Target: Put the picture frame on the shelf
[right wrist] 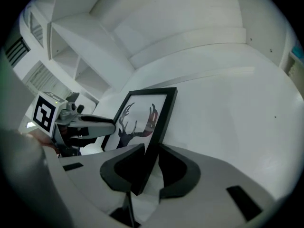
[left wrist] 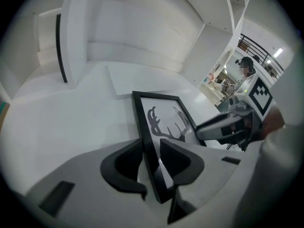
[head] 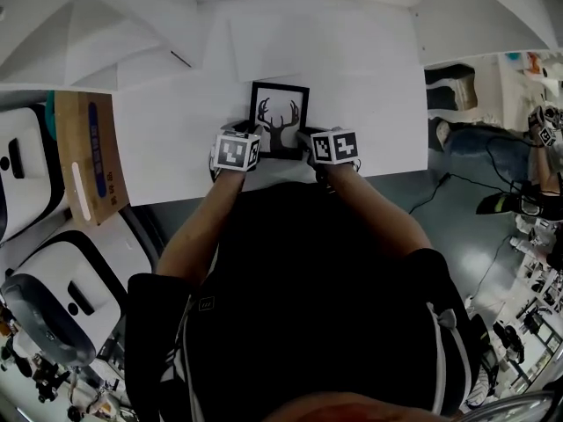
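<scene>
Both left gripper [left wrist: 151, 161] and right gripper [right wrist: 151, 167] clamp the picture frame [head: 279, 117]; white shelves [right wrist: 76, 51] stand beyond.

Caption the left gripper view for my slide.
Left gripper closed on the edge of a black picture frame holding an antler print.

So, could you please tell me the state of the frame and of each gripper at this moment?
Frame: picture side up, gripped near its lower end on both side edges; whether it is lifted off the table cannot be told.
Left gripper: shut on the frame's left edge.
Right gripper: shut on the frame's right edge.
</scene>
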